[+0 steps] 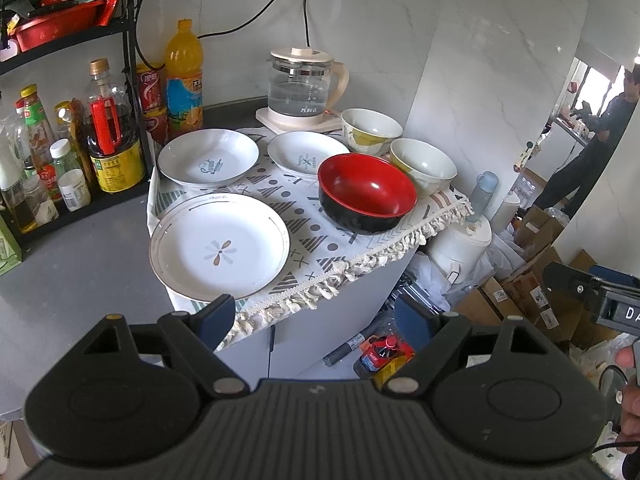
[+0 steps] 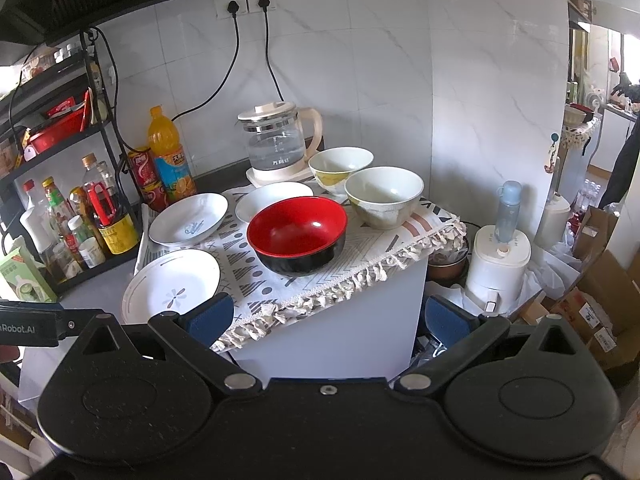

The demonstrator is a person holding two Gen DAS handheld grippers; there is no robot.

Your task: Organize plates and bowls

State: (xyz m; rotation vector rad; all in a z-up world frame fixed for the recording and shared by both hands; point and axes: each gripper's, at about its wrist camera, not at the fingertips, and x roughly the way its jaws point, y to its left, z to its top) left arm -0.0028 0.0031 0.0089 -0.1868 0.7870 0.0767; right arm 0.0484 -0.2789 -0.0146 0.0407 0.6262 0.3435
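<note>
On a patterned cloth lie three white plates: a large one with a flower mark nearest, one with blue script behind it, a smaller one to its right. A red-and-black bowl stands at the front right, with two pale bowls behind it. The same dishes show in the right wrist view: flower plate, red bowl, pale bowls. My left gripper is open and empty, just short of the flower plate. My right gripper is open and empty, before the cloth's fringe.
A glass kettle stands at the back by the wall. A black rack of sauce bottles and an orange drink bottle stand at the left. A white appliance, boxes and clutter sit low at the right.
</note>
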